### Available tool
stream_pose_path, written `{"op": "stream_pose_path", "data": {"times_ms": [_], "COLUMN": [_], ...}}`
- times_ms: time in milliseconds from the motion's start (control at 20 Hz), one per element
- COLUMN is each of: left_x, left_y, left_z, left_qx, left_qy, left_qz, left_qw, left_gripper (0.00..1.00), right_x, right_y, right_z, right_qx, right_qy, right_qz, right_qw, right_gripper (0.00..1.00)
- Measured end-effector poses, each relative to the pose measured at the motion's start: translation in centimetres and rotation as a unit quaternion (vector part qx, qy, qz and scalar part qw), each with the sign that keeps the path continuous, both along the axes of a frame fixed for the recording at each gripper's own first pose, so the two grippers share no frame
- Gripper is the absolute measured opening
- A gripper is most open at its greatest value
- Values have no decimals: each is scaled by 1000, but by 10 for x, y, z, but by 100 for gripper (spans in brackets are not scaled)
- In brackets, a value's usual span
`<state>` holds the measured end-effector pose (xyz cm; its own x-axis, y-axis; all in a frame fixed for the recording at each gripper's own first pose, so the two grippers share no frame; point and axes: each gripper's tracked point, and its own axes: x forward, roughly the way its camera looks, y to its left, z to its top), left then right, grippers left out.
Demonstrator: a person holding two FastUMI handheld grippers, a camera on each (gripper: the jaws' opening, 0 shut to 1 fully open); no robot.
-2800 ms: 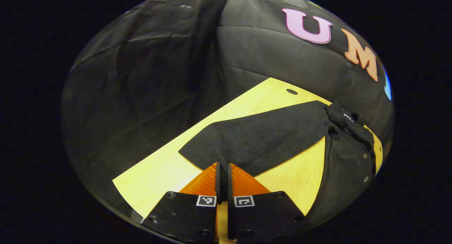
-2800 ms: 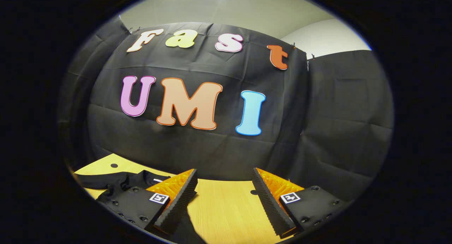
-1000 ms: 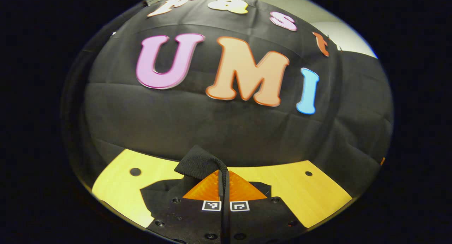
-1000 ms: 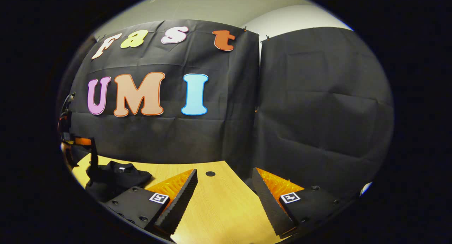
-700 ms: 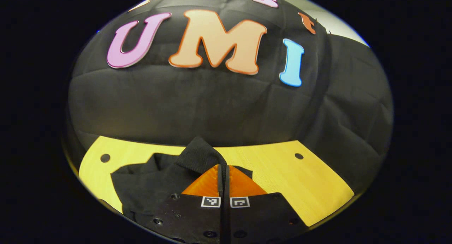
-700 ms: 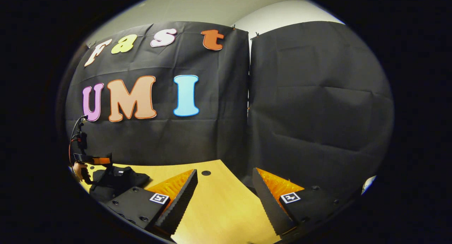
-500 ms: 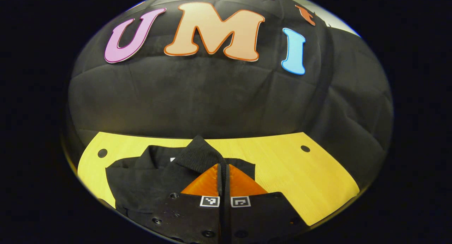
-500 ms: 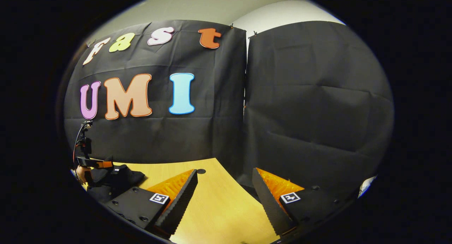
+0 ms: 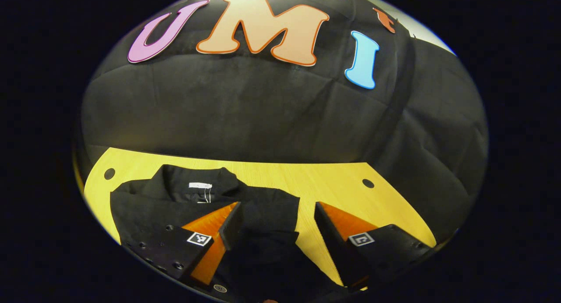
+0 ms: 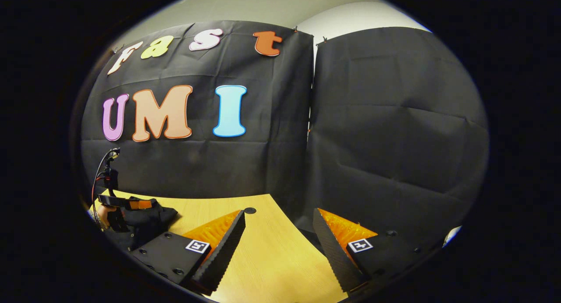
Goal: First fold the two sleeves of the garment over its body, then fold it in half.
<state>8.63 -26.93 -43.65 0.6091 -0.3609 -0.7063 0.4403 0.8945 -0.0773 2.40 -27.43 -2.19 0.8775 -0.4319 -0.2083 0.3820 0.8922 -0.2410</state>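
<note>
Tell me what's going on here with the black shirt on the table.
A person with a gripper in each hand is folding a black garment on a wooden table. The left gripper hangs open over it, one sleeve laid across the body. The right gripper hovers open above bare table, off to the side.

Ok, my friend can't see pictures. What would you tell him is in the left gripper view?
A black shirt lies on a yellow wooden table, its collar toward the black cloth wall and one sleeve folded over its body. The left gripper hangs just above that sleeve with its jaws wide open, holding nothing.
</note>
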Motion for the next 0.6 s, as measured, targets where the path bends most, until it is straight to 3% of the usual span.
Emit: {"op": "stream_pose_path", "data": {"times_ms": [200, 350, 450, 600], "left_x": [1, -10, -23, -45], "left_y": [17, 55, 91, 162], "left_z": [43, 90, 124, 165], "left_qx": [1, -1, 4, 57], "left_qy": [-41, -76, -106, -155], "left_qz": [10, 36, 48, 57], "left_qw": [999, 996, 993, 985], "left_gripper": [96, 96, 96, 95], "right_x": [11, 21, 23, 18], "right_y": [23, 57, 90, 142], "right_z": [-8, -33, -62, -114], "right_qx": [11, 26, 42, 72], "right_qy": [2, 21, 50, 109], "right_qz": [35, 80, 125, 190], "right_qw": [999, 996, 990, 973], "right_gripper": [98, 99, 98, 99]}}
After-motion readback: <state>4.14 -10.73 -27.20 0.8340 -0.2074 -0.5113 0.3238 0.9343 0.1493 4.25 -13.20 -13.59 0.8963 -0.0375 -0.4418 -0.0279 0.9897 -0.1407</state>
